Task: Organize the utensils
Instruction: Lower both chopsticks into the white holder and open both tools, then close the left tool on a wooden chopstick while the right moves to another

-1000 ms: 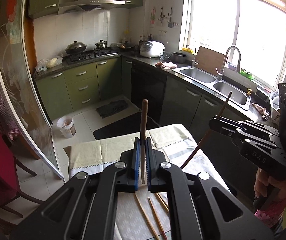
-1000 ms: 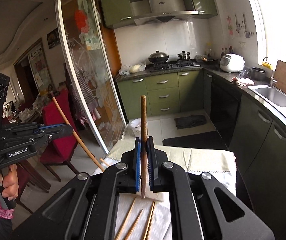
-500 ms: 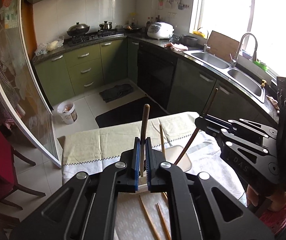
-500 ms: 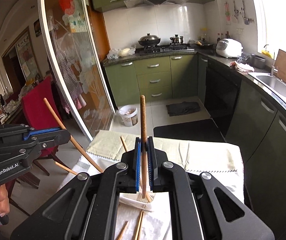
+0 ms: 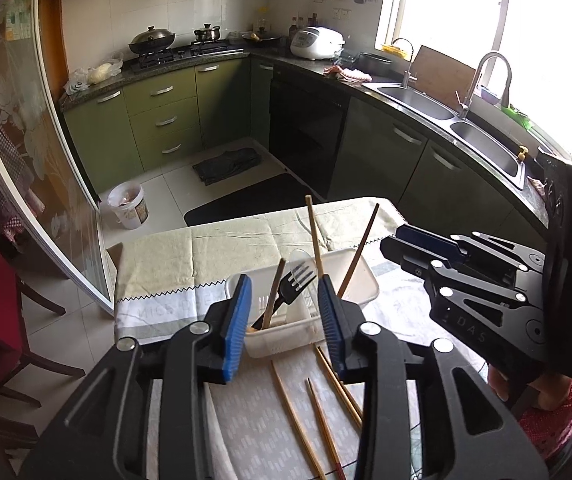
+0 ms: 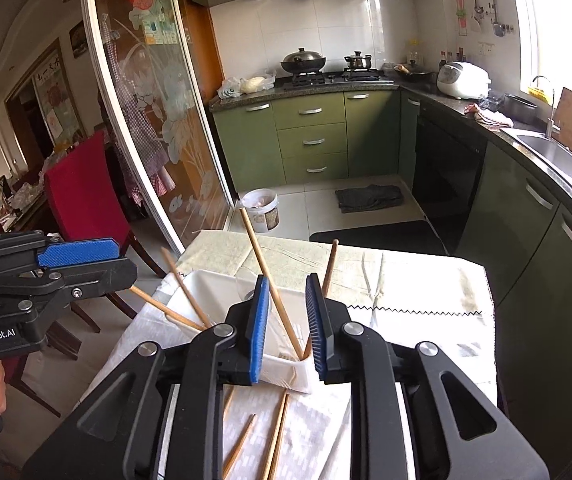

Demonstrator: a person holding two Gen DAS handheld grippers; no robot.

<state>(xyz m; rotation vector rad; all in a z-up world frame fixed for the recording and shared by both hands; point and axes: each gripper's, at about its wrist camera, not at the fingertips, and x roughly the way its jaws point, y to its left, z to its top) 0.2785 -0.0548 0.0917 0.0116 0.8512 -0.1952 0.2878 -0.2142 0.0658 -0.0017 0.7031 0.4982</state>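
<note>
A white utensil basket (image 5: 366,280) stands on the cloth-covered table, also in the right wrist view (image 6: 205,284). It holds a black fork (image 5: 294,284), a clear plastic spoon and several wooden chopsticks (image 5: 314,232) leaning upright. My left gripper (image 5: 286,312) is open just above the basket's near end, with a dark chopstick (image 5: 275,288) standing free between its jaws. My right gripper (image 6: 288,320) is open over the basket, with a chopstick (image 6: 265,272) leaning between its jaws and a darker one (image 6: 330,264) behind the right jaw. Several loose chopsticks (image 5: 318,412) lie on the table in front.
The table (image 6: 426,292) has a beige cloth at the far end. A red chair (image 6: 81,192) and a glass sliding door (image 6: 145,120) are to the left. Green kitchen cabinets (image 5: 157,120), a sink (image 5: 478,140) and a white bucket (image 5: 127,204) lie beyond.
Both grippers have come down over the basket and opened. The chopstick each one held now stands in the basket.
</note>
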